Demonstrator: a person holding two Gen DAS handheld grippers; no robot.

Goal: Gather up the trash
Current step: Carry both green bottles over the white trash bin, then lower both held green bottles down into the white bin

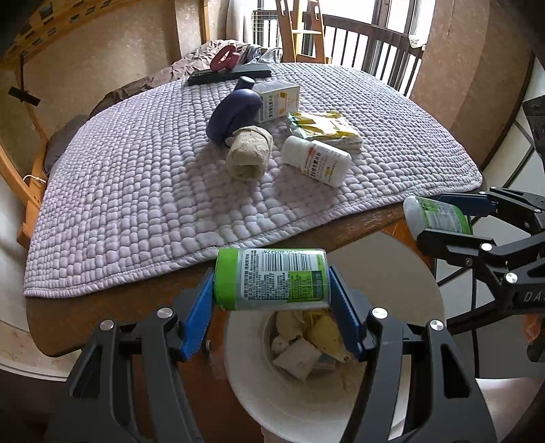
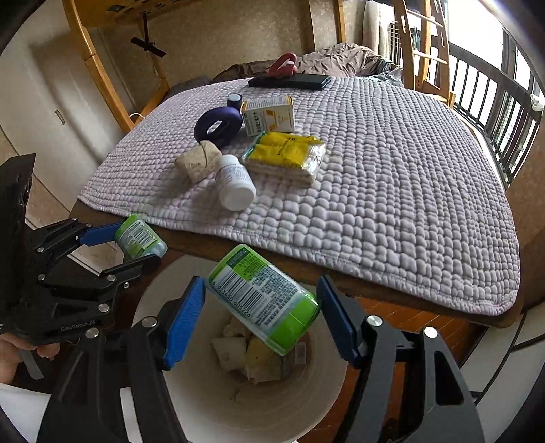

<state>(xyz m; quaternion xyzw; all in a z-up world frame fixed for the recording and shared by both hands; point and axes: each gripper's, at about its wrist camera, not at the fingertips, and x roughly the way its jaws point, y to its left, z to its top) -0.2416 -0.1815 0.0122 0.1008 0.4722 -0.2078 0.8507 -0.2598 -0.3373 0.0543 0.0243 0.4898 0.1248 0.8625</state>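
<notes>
We gripped one green container (image 1: 272, 279) in the left gripper (image 1: 272, 306) and another (image 2: 264, 300) in the right gripper (image 2: 262, 317), both over the part-filled bin (image 1: 402, 272); several items remained mid-table (image 1: 102, 303).

Both views are bright with soft daylight that enters through the windows (image 1: 395, 17) behind the railing (image 2: 494, 102), which are blown out to near white. On the quilted mat (image 1: 170, 191) the light is even, and the bottle (image 1: 316, 160) and cloth roll (image 1: 248, 156) cast only faint, soft-edged shadows towards the near side. The bin (image 2: 190, 402) glares pale along its rim, while its inside is dimmer. Fisheye distortion bends the table edge (image 1: 368, 221) and the wooden frame (image 2: 92, 64) into curves, and dark vignetting fills the corners. The centre is sharp enough to read barcodes; the far edges smear and soften.
</notes>
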